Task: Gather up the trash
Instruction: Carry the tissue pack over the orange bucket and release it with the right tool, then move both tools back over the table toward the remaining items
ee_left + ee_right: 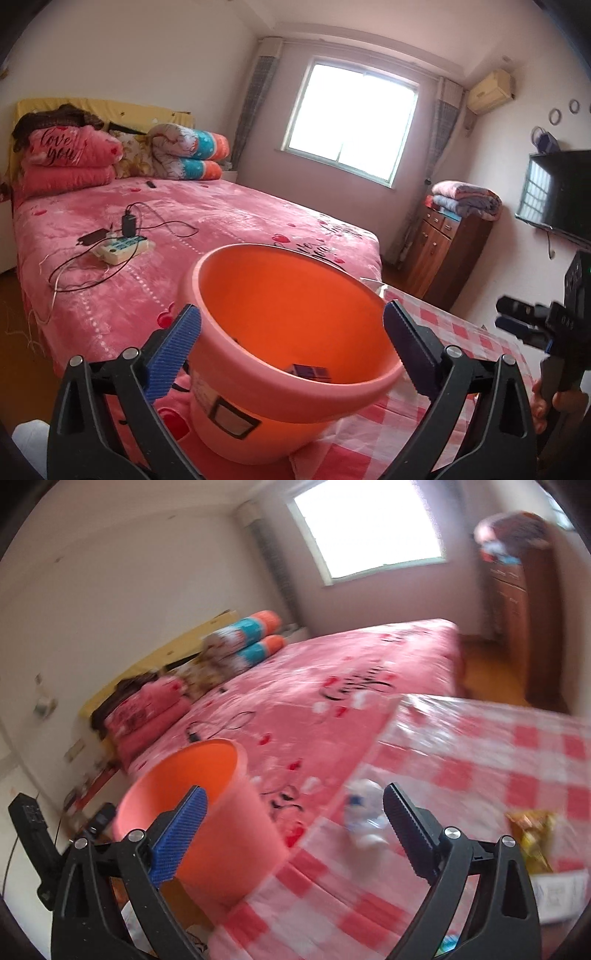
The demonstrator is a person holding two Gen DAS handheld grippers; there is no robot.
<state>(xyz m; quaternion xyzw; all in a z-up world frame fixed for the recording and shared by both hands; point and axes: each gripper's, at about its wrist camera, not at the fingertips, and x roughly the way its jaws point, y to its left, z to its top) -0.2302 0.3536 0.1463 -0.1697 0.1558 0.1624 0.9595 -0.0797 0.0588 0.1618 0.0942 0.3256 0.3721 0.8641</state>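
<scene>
1 orange bin (295, 332) upright at checkered table (480, 760) edge, mouth tilted toward camera, between wide-open left gripper (291, 354) jaws, unpressed. Right gripper (295, 834) open, empty. 1 crumpled bottle (364, 814), 1 yellow wrapper (532, 834) on table.

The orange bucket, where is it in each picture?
Left wrist view: bucket fills the bottom middle, between the left gripper's fingers.
Right wrist view: bucket sits lower left, behind the left blue finger.
Shared landmark: the pink bed.
</scene>
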